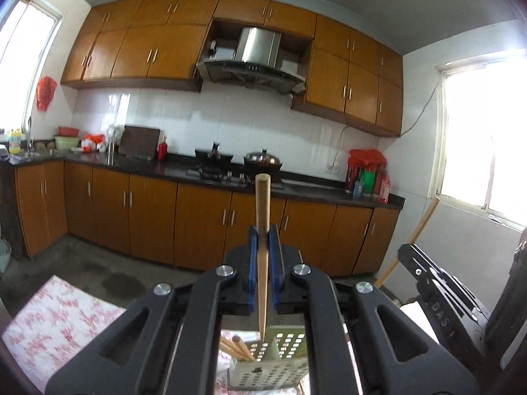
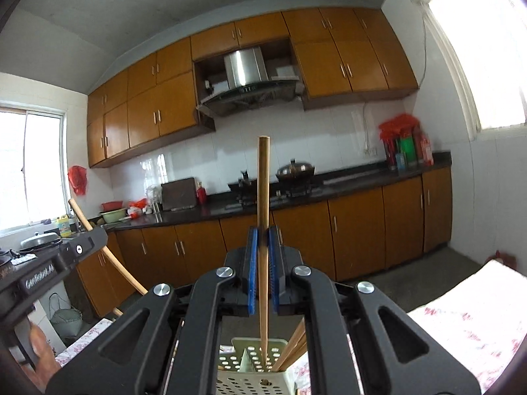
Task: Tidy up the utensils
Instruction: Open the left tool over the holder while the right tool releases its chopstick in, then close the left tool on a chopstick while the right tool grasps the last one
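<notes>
Kitchen cabinets [image 1: 204, 220] ahead | our left gripper [image 1: 263, 240] and right gripper [image 2: 263, 237] each clamp one chopstick [image 1: 262, 230] [image 2: 263, 197] | perforated holder [image 1: 263, 365] below

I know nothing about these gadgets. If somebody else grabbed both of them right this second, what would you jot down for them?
Left gripper: fingers shut on one wooden chopstick, held upright, its tip over the perforated utensil holder.
Right gripper: shut on a second chopstick, also upright over the same holder.
Done: several chopsticks already stand in the holder, on the floral tablecloth.
Left: lower both held chopsticks into the holder, then let go. Whether any utensils remain elsewhere cannot be seen.
</notes>
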